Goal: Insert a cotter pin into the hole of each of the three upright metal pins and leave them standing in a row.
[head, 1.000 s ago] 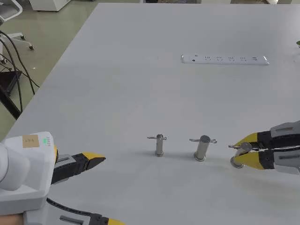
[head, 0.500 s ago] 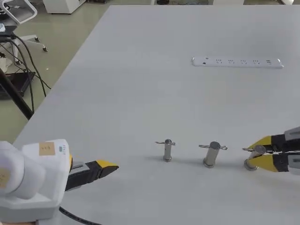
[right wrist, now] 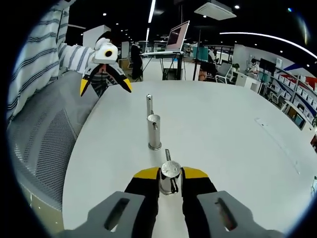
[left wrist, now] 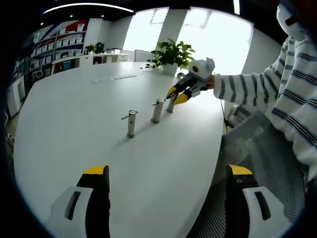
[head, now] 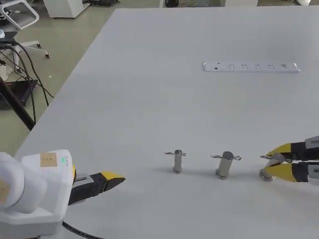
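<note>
Three upright metal pins stand in a row on the white table: left pin [head: 178,162], middle pin [head: 225,165], right pin [head: 268,168]. Each has a thin cotter pin [head: 175,153] through its top. My right gripper [head: 277,162] comes in from the right, and its yellow-tipped jaws clasp the right pin [right wrist: 170,177]. Beyond it stand the middle pin [right wrist: 154,131] and the left pin [right wrist: 149,105]. My left gripper [left wrist: 167,171] is wide open and empty, well short of the left pin [left wrist: 131,123]. One of its fingers [head: 107,180] lies at the lower left.
A white power strip [head: 251,66] lies at the far right of the table [head: 149,89]. The table's left edge runs diagonally, with floor, cables and a chair [head: 20,12] beyond it. A person's striped sleeve [left wrist: 247,87] holds the right gripper [left wrist: 185,89].
The head camera has shifted a little, which moves the whole picture. My right gripper stays clasped on the right pin and the left gripper stays at the lower left.
</note>
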